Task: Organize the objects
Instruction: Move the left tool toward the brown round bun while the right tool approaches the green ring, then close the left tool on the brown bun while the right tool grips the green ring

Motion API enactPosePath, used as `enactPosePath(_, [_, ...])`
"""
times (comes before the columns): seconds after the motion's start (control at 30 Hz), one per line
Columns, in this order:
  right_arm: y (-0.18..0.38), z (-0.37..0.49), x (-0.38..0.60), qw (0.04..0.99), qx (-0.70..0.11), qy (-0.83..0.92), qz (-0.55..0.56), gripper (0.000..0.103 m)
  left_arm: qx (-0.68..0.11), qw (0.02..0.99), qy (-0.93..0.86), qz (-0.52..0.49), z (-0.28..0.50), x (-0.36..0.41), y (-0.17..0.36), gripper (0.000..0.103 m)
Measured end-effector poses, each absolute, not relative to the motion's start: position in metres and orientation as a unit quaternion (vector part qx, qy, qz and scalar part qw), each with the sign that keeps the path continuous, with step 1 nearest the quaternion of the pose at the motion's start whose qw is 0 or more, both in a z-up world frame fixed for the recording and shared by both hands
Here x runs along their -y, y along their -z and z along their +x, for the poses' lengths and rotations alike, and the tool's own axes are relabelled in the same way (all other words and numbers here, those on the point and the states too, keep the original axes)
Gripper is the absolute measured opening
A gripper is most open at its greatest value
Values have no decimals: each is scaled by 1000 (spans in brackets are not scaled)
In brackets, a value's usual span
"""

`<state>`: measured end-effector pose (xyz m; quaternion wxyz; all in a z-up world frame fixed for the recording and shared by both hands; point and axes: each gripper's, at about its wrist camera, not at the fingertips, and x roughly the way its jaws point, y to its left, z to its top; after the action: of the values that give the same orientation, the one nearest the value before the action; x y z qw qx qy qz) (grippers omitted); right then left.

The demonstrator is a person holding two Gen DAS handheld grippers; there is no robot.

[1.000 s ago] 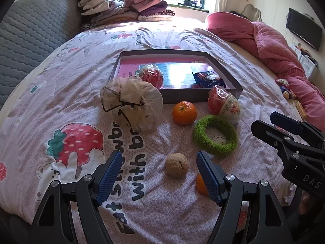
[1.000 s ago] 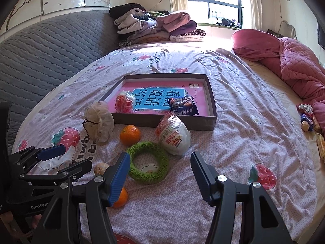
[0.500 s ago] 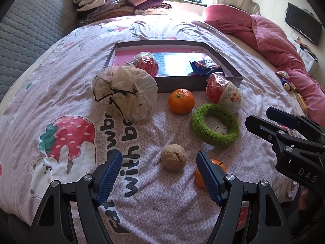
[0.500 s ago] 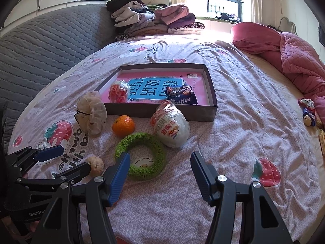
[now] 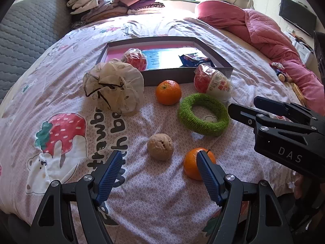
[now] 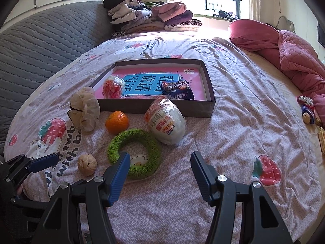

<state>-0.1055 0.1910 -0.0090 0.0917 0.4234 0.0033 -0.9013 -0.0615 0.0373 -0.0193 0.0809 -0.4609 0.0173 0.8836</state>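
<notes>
My left gripper (image 5: 158, 156) hangs open over the bedspread, with a walnut (image 5: 160, 146) just beyond its tips. A near orange (image 5: 192, 162) is partly hidden behind its right finger. Farther off lie a green ring (image 5: 203, 114), a second orange (image 5: 168, 92), a red-and-white packaged snack (image 5: 213, 83) and a cream mesh pouch (image 5: 113, 87). These lie before a dark box (image 5: 182, 77) that holds a red wrapped item (image 5: 135, 59) and a dark packet (image 5: 195, 59). My right gripper (image 6: 160, 155) is open and empty, just short of the green ring (image 6: 134, 152).
Folded clothes (image 6: 154, 16) are stacked at the bed's far end. A pink quilt (image 6: 284, 46) lies bunched along the right side, with small items (image 6: 307, 109) beside it. A grey padded headboard (image 6: 40, 44) runs along the left.
Both views shifted slightly, so the objects sit higher in frame. The near orange shows more in the left view and slipped from sight in the right view. No object moved.
</notes>
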Motion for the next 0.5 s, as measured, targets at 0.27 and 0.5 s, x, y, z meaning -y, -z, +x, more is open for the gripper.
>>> enactPosePath(0.27, [17,-112,-191,87,1,899,430,61,-9,66,-886,-459,-71,-31,23,76])
enactPosePath(0.5, [29,-121,-189,86,9,893,442,61,-5,58,-882,-467,-82,-29,34,76])
